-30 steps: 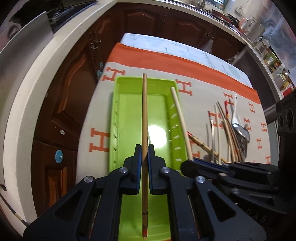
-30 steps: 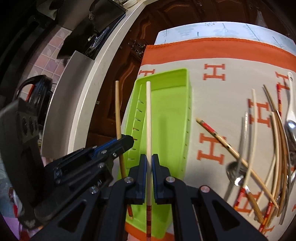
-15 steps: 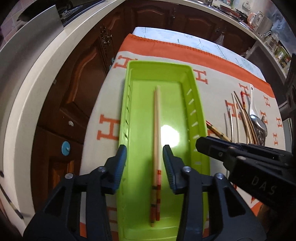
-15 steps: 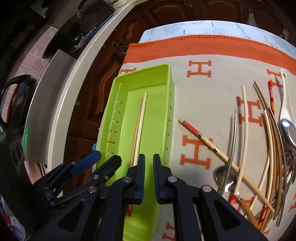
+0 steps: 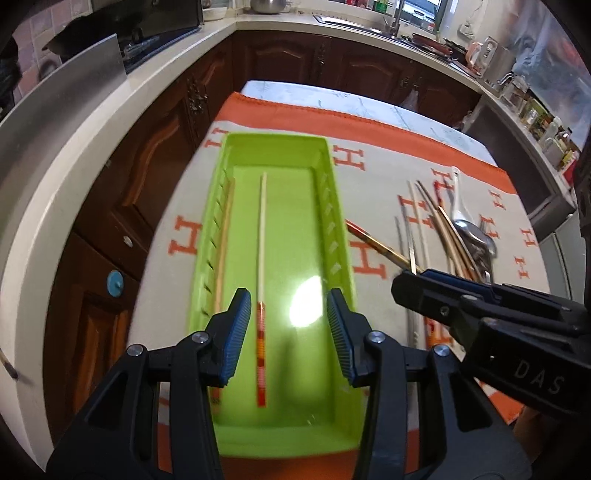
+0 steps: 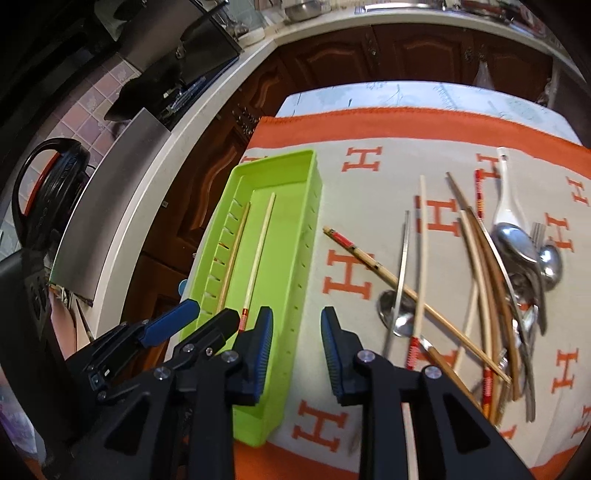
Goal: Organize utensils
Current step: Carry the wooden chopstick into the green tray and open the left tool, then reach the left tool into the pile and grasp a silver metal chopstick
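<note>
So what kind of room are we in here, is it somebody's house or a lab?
Most likely a home kitchen: dark wooden cabinets under a pale countertop, a sink tap by the window, and a table with an orange-bordered cloth holding a green tray and loose utensils.

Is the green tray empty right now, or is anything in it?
Not empty. The green tray holds two chopsticks lying lengthwise: a pale chopstick with a red-banded end mid-tray, and a tan chopstick along its slotted wall.
</note>
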{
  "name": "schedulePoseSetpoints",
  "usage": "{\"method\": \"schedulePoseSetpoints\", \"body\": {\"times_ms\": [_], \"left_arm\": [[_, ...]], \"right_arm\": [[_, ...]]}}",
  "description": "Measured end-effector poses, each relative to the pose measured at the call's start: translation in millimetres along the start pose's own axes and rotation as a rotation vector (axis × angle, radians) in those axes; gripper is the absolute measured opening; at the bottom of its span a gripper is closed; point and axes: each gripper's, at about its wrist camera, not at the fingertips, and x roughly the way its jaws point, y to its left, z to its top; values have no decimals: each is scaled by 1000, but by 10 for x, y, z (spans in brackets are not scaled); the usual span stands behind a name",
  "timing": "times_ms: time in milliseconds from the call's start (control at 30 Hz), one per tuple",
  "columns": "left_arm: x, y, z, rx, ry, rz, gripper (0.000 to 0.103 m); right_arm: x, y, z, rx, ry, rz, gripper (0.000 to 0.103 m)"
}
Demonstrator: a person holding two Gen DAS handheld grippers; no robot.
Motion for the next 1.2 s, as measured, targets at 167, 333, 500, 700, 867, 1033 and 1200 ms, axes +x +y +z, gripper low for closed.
{"method": "schedulePoseSetpoints", "body": {"times_ms": [167, 333, 500, 700, 867, 1033, 1200], "left_arm": [[-130, -123, -103, 29, 12, -26, 40], [-303, -299, -200, 71, -40, -11, 40], [-414, -372, -262, 31, -43, -46, 45], [-523, -480, -331, 43, -67, -51, 45], [-588, -645, -379, 72, -81, -32, 45], [-591, -827, -447, 116, -89, -27, 45], [-478, -950, -487, 127, -57, -57, 45]], "right_arm": [[-221, -10, -154, -48, -81, -65, 27], [-429, -9, -275, -96, -173, -95, 27], [-625, -48, -371, -123, -226, -130, 27], [-785, -196, -446, -88, -234, -151, 37], [-895, -311, -529, -80, -233, -179, 42], [-983, -396, -605, -87, -261, -183, 44], [-1034, -579, -629, -55, -276, -193, 44]]}}
